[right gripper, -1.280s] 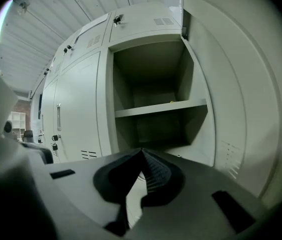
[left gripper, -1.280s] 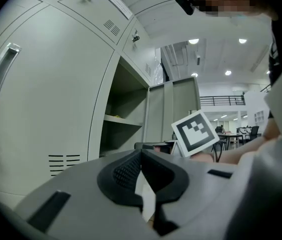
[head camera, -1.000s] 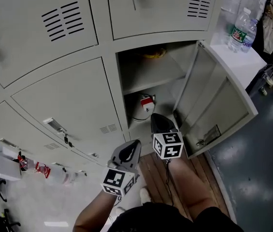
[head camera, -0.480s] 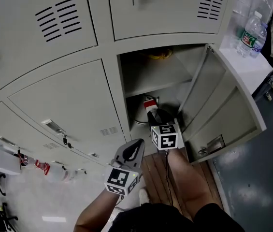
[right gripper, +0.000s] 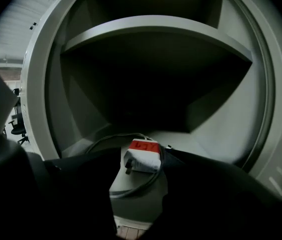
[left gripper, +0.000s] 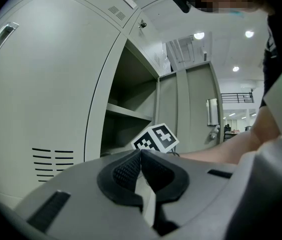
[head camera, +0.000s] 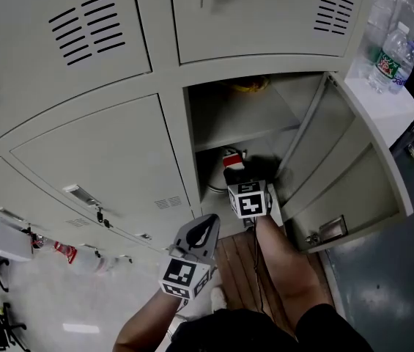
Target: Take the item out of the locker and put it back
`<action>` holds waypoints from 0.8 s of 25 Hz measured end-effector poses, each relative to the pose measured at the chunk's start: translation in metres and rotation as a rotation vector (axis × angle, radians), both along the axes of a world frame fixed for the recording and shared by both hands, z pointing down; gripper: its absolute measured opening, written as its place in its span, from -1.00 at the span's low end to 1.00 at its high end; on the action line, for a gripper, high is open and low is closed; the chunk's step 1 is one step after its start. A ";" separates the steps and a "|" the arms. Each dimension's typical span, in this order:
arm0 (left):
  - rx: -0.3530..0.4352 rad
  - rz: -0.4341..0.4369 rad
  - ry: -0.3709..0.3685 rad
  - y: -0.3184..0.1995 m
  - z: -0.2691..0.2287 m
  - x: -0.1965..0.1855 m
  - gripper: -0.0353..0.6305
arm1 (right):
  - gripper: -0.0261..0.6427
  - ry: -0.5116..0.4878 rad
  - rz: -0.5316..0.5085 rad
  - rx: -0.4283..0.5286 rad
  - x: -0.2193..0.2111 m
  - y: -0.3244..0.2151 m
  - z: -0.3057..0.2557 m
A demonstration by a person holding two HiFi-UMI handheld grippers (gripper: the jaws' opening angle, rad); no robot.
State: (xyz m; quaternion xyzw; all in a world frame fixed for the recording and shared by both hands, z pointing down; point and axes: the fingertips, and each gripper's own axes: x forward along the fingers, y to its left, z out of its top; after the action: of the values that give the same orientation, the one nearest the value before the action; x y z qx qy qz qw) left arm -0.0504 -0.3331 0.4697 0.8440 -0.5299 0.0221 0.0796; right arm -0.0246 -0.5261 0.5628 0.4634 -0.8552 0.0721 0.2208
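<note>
A white charger (right gripper: pixel 141 160) with a red label lies on the floor of the open locker's lower compartment (head camera: pixel 217 169), with its grey cable (right gripper: pixel 106 143) looped round it. In the head view the charger (head camera: pixel 234 155) shows just beyond my right gripper (head camera: pixel 237 173), which reaches into the compartment. Seen from the right gripper view, my right gripper (right gripper: pixel 141 151) has its jaws opening, one on each side of the charger without pressing on it. My left gripper (head camera: pixel 198 233) hangs outside below the locker, and its jaws (left gripper: pixel 141 156) are shut with nothing in them.
The locker door (head camera: pixel 353 167) stands swung open to the right. A shelf (head camera: pixel 243 132) divides the locker, with something yellow (head camera: pixel 250 85) on it. Closed locker doors (head camera: pixel 97 160) fill the left. Water bottles (head camera: pixel 391 56) stand at the top right. Wooden boards (head camera: pixel 236 259) lie below.
My right gripper has pushed forward from the locker's front edge into the lower compartment, up to the charger. The left gripper has stayed about where it was.
</note>
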 end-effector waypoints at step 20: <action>-0.012 -0.025 0.003 -0.005 0.004 -0.008 -0.88 | -0.09 0.186 -0.011 -0.087 -0.011 -0.017 0.018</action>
State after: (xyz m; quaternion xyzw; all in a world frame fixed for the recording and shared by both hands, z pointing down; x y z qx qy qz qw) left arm -0.0586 -0.3381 0.4741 0.8368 -0.5402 0.0230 0.0856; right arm -0.0357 -0.5435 0.5813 0.4532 -0.8297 0.0647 0.3194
